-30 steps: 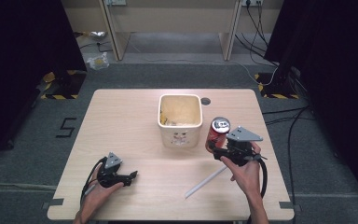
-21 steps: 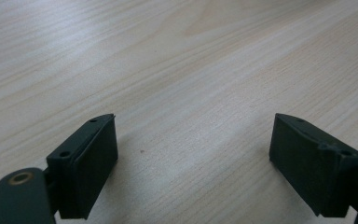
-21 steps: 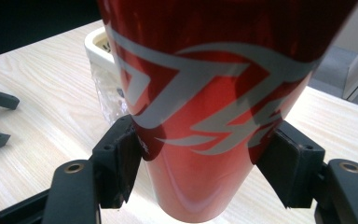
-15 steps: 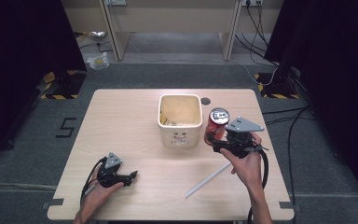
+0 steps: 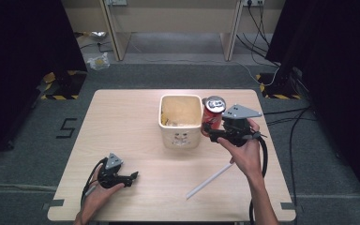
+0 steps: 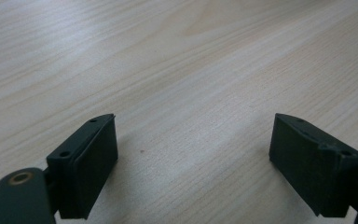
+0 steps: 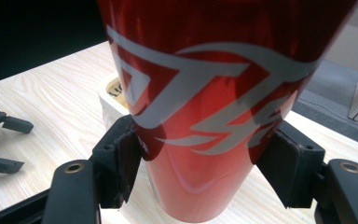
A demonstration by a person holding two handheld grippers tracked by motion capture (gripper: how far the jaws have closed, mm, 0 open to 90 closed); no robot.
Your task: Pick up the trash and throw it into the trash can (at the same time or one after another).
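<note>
A: The right gripper (image 5: pixel 212 127) has its jaws pressed on both sides of the red can (image 5: pixel 213 112); in the right gripper view the pads (image 7: pixel 126 161) touch the can (image 7: pixel 205 116) low on its body, and it stands upright between them.

B: And where is the can, exactly?

A: It is held in the air, just beside the right wall of the bin (image 5: pixel 182 138); the silver top of the can faces up; I cannot tell whether the can touches the bin.

B: What about the left gripper (image 5: pixel 130 177)?

A: It rests low on the table (image 5: pixel 122 122), near the front left corner, well apart from the bin; the jaws are wide apart and hold nothing; in the left gripper view there is bare wood (image 6: pixel 191 93) between the pads (image 6: pixel 98 163).

B: Anything else on the table?

A: A white straw (image 5: pixel 211 180) lies slanted at the front right, under the right hand (image 5: pixel 246 152); the bin has some light scraps inside, and a small face is printed on its front.
</note>
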